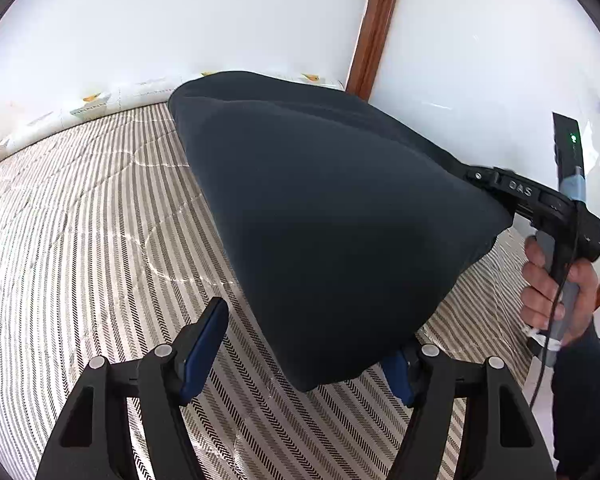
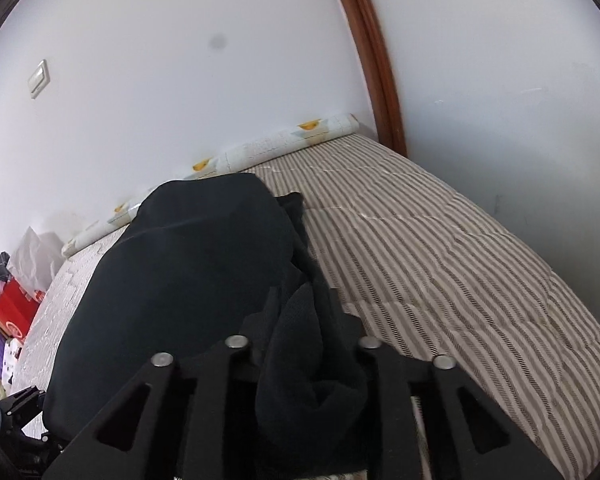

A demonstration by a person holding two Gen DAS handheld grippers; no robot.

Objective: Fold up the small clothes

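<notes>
The striped bed cover lay under everything. The left gripper had its jaws spread, its left blue pad bare; the dark cloth hung over its right finger, lifted clear of the cover. Farther right, the right gripper, held in a hand, pinched the cloth's other corner with its jaws pressed together. In the right wrist view the cloth bunched between the right gripper fingers, and a patterned roll lay against the wall
</notes>
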